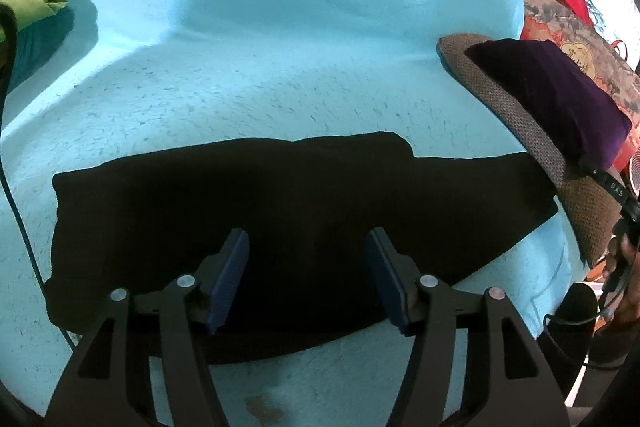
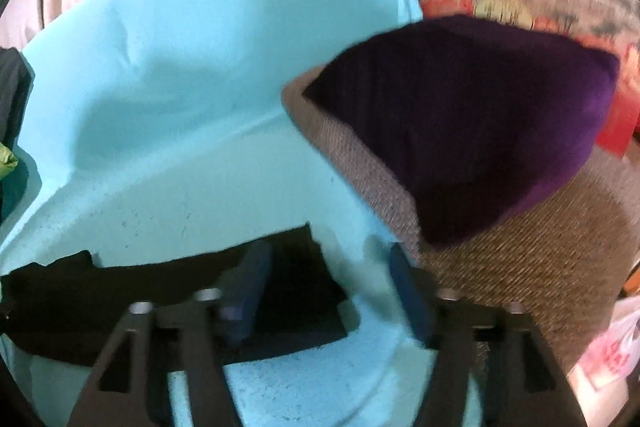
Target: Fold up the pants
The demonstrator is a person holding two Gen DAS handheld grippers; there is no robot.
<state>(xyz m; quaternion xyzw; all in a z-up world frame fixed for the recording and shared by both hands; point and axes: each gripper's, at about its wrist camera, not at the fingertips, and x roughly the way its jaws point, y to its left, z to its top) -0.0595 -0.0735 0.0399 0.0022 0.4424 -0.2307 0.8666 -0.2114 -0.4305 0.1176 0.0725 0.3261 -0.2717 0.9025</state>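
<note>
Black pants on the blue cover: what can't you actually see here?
- Black pants: near edge hidden by the left gripper in the left wrist view; folds lost in solid black.
- Right wrist view: motion blur smears the purple cushion; the right gripper covers part of the pants.
- Brown cushion: covers the pants' right end.

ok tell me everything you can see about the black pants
The black pants lie flat on the turquoise fleece blanket, folded into a long band running left to right. The cloth is plain, dark and matte; no seams, pockets or waistband can be made out. The far edge steps down partway along, suggesting layers stacked unevenly. The right end reaches the brown woven cushion. The left hand-held gripper hovers open over the middle; the right hand-held gripper is open above the right end. Neither grips the cloth.
</note>
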